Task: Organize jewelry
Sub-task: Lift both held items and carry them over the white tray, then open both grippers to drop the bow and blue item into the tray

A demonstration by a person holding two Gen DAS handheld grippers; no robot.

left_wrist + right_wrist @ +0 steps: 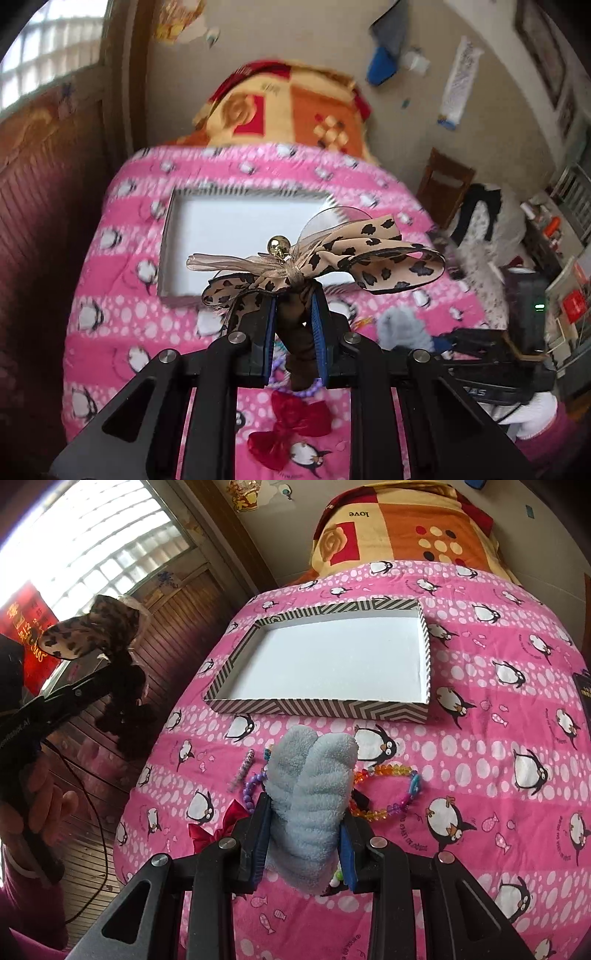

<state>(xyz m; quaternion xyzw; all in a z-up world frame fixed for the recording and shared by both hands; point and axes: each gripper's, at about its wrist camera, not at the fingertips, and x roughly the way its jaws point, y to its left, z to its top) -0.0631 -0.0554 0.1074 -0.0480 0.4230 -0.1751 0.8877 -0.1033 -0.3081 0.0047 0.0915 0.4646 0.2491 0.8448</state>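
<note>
**Two soft loads held high, tray not yet filled**

The pink penguin bedspread [480, 709] is soft and sloped, so anything dropped short of the striped tray [321, 709] could roll or slide off toward the floor on its left. The tray itself lies bare, beyond the loose pieces.

The right gripper [306, 834] is clamped on a fluffy blue scrunchie [314, 786], just this side of the tray; the bulky pile may cling to the pads on release and land outside the rim.

The left gripper [293, 325] pinches the brown band of a leopard bow hair tie [321, 258], held well up and left of the tray. Its long ribbon loops could snag the tray wall or drape over it.

The bead bracelets [388, 794], red bow [221, 823] and small clip [242, 771] lie near the tray's front edge, where a descending gripper could scatter them.
</note>
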